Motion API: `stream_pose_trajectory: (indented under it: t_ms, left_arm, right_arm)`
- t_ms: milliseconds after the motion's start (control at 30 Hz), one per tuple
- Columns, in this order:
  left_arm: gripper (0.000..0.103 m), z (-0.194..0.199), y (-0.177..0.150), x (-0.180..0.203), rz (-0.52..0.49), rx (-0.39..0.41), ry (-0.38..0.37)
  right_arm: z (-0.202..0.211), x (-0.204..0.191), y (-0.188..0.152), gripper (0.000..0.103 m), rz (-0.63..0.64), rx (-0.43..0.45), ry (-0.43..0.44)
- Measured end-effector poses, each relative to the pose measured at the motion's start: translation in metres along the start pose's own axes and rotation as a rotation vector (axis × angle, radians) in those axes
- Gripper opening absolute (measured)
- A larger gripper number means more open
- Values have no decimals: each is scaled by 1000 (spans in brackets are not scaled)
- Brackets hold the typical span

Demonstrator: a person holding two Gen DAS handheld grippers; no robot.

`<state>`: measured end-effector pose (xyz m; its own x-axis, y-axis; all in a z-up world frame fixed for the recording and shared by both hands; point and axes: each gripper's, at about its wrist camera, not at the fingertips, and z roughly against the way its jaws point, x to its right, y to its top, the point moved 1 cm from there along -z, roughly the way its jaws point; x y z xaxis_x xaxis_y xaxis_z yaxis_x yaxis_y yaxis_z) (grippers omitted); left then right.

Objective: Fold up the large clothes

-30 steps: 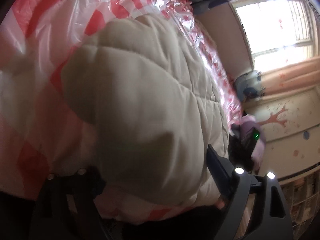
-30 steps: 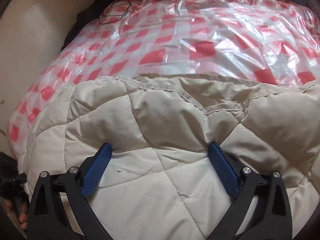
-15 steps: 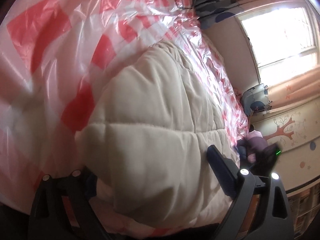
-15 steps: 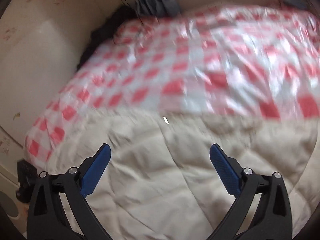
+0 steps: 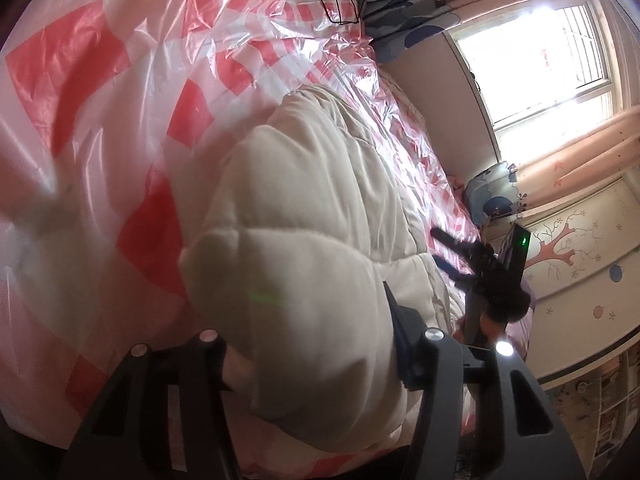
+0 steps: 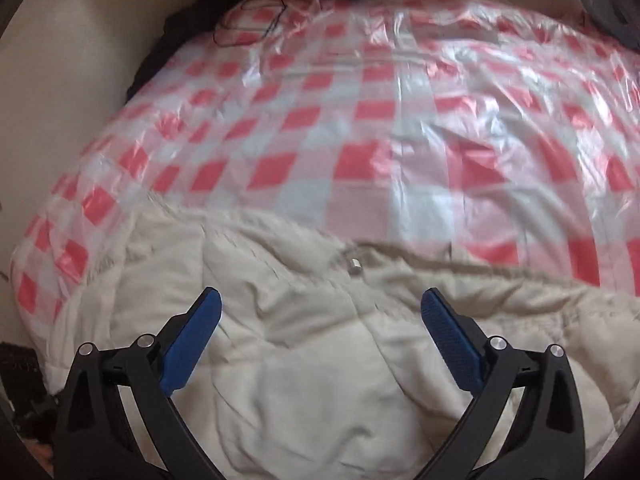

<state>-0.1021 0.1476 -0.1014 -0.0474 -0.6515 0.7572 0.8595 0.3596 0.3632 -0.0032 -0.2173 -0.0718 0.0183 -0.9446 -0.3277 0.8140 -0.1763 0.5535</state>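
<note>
A cream quilted coat (image 5: 312, 240) lies bunched on a bed under a red and white checked plastic sheet (image 5: 120, 120). My left gripper (image 5: 308, 344) has a thick puffy fold of the coat between its fingers. Its jaws are closing and press into the padding, which hides the left finger. In the right wrist view the coat (image 6: 300, 360) spreads below my right gripper (image 6: 320, 300). That gripper hangs open above the fabric with nothing between its blue pads (image 6: 448, 340). The left wrist view shows the right gripper (image 5: 438, 250) open at the coat's far edge.
The checked sheet (image 6: 360, 120) covers the whole bed. A black cable (image 5: 340, 0) and dark clothes (image 6: 160, 52) lie at the bed's far end. A wall (image 6: 60, 80) runs along one side. A bright window (image 5: 540, 52) and curtains stand beyond the bed's other side.
The left jaws have narrowed onto the coat's fold. The right gripper has lifted off the coat and pulled back, so more of the checked sheet shows.
</note>
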Motion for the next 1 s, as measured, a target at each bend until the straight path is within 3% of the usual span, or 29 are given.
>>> stream_pose_trajectory:
  t_ms: [33, 100, 200, 300, 400, 433, 500, 567, 633, 767, 800, 867, 1000]
  left_arm:
    - [54, -2, 1, 1, 5, -2, 1]
    - [57, -3, 0, 0, 16, -6, -4]
    - [60, -6, 1, -2, 42, -18, -1]
    - [63, -4, 0, -13, 94, -40, -26]
    - [66, -6, 1, -13, 100, -43, -31]
    - [67, -7, 2, -13, 102, -43, -30]
    - [69, -10, 2, -12, 105, -41, -26]
    - [70, -12, 2, -6, 83, -35, -26]
    - [70, -12, 0, -5, 68, -27, -9]
    - [67, -10, 0, -8, 76, -21, -20]
    - [67, -10, 0, -7, 74, -19, -18]
    - [67, -11, 0, -5, 70, -15, -18]
    - [65, -11, -2, 0, 43, 8, 8]
  right_arm:
    - [-9, -2, 3, 97, -4, -20, -1]
    - [-55, -3, -2, 97, -8, -167, -62]
    - [-67, -2, 1, 97, -13, -211, -57]
    - [-13, -8, -2, 97, -27, -97, 0]
    - [46, -21, -29, 97, 49, 15, -70]
    - [52, -20, -41, 97, 51, 19, -105]
    - [28, -5, -70, 97, 70, -89, -192]
    - [21, 5, -76, 97, 47, -77, -129]
    - [32, 0, -68, 97, 37, -102, -141]
    - [74, -25, -83, 97, 76, 2, -154]
    - [76, -26, -91, 97, 77, 0, -165]
    - [55, -22, -113, 97, 104, -84, -196]
    - [71, -23, -111, 97, 67, -68, -161]
